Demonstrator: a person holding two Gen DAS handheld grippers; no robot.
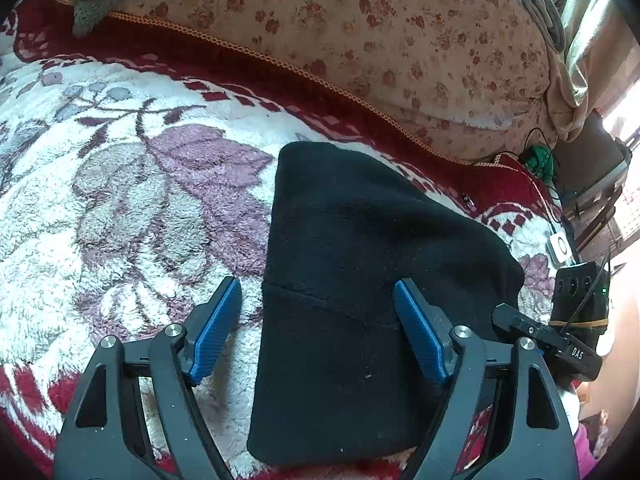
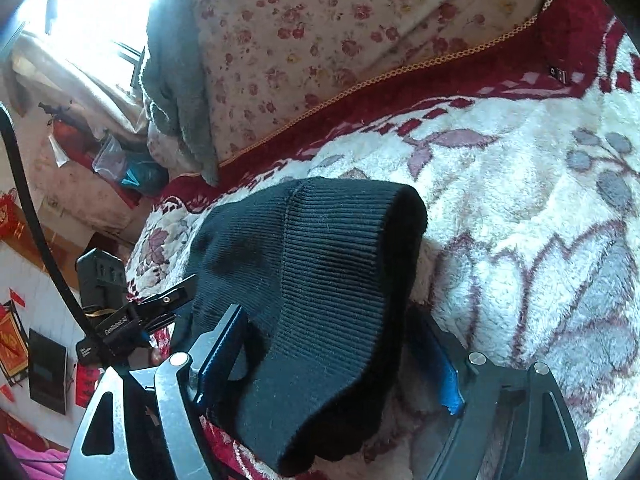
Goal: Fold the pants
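The black pants lie folded into a thick oblong on a white fleece blanket with purple flowers. My left gripper hovers open over their near left edge; one blue pad is above the blanket, the other above the cloth. In the right wrist view the ribbed end of the pants bulges loosely between the wide-apart jaws of my right gripper. Its left pad shows, while the right pad is partly hidden by cloth. Each gripper shows in the other's view: the right gripper and the left gripper.
A rose-print quilt is heaped behind the blanket's red border, with a grey towel hanging over it. A small black object lies on the border. A white charger and cables sit at the bed's edge.
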